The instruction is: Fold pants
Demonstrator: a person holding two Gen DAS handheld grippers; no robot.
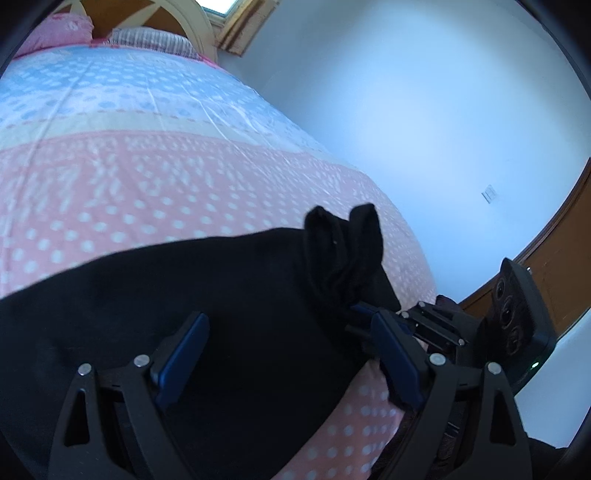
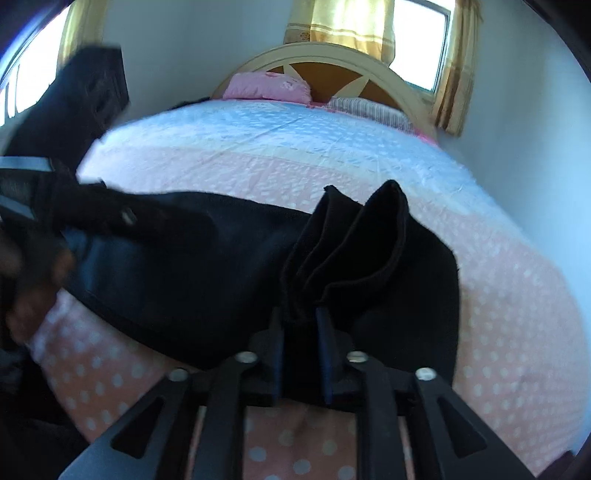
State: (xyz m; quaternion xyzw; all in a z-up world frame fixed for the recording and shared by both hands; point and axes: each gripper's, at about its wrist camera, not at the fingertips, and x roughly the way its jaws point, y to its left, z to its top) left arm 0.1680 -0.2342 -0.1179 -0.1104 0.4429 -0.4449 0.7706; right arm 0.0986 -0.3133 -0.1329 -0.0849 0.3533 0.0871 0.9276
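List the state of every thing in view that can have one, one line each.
left gripper: open, fingers spread over the pants, holding nothing.
right gripper: shut on a bunched fold of the pants.
black pants: partly spread on the bed, one end gathered and standing up.
polka-dot bedspread: laid flat, lightly creased.
pink pillow: lying at the headboard.
yellow curtains: drawn partly open.

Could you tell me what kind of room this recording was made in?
Most likely a bedroom at home: a bed with a pink and blue dotted quilt, pink pillow against a rounded cream wooden headboard, and yellow curtains at a window.
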